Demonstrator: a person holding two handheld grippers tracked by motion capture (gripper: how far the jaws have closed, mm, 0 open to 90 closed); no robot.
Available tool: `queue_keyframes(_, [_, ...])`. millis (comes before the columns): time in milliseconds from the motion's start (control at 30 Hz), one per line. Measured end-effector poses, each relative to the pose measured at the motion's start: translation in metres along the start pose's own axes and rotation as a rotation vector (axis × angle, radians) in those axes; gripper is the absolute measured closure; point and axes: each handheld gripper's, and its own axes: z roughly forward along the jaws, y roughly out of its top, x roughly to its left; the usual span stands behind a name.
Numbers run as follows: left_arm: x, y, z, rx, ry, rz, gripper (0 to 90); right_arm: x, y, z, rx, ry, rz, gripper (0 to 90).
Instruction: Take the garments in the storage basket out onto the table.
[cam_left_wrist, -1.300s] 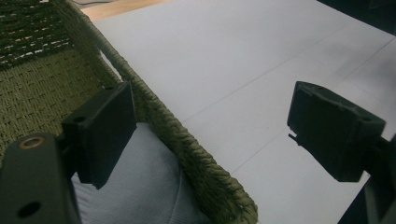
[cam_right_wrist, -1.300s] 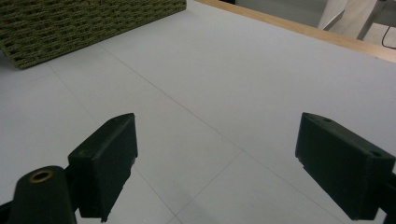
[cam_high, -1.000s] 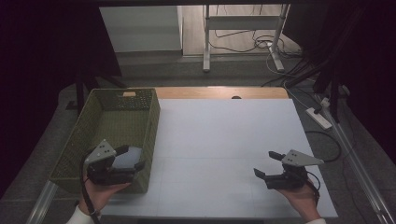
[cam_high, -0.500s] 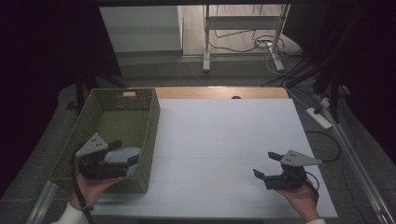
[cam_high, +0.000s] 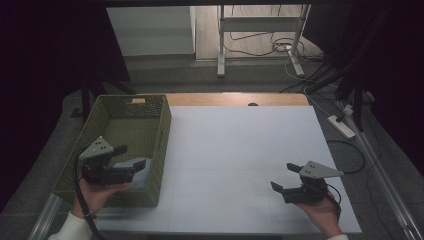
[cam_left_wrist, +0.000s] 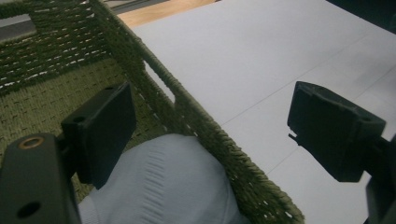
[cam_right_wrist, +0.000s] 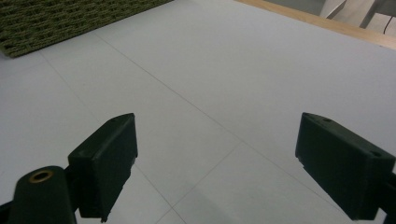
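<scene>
The left claw (cam_high: 131, 156) hangs open over the near right corner of the green woven basket (cam_high: 112, 121), its jaws straddling the basket's right wall, with the pale ribbed cloth (cam_left_wrist: 163, 182) lying inside just beneath. A jaw could catch that wall and tip the basket. The right claw (cam_high: 286, 176) is open too, empty above the white worktop (cam_high: 240, 150), well right of the basket. Most of the cloth is cut off.

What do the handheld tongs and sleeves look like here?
Both are black two-jaw units with blocky rectangular pads. The left tongs and right tongs each carry a grey three-cornered plate on top, dotted with small holes. A black cable trails from each. A brass-coloured ring shows near each left jaw base. Both cuffs are white.
</scene>
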Motion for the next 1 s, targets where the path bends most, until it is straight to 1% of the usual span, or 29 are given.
queue_keyframes(233, [0.008, 0.0, 0.001, 0.017, 0.006, -0.012, 15.3, 0.0, 0.0, 0.001, 0.004, 0.002, -0.002, 13.0])
queue_keyframes(300, [0.01, 0.001, 0.001, 0.026, 0.01, -0.011, 15.3, 0.0, 0.0, 0.001, 0.004, 0.001, -0.001, 13.0])
queue_keyframes(400, [0.013, 0.002, 0.001, 0.028, 0.011, -0.016, 15.3, 0.001, 0.0, 0.0, 0.0, 0.001, 0.001, 13.0])
queue_keyframes(467, [0.017, 0.005, 0.002, 0.051, 0.017, -0.015, 15.3, 0.001, 0.0, 0.0, 0.0, 0.001, -0.002, 13.0])
queue_keyframes(733, [0.023, 0.014, 0.006, 0.09, 0.021, -0.006, 15.3, 0.001, 0.0, 0.001, 0.006, 0.0, -0.006, 13.0])
queue_keyframes(1000, [0.036, 0.016, 0.009, 0.116, 0.017, -0.031, 15.3, 0.002, 0.0, 0.003, 0.014, 0.001, -0.008, 13.0])
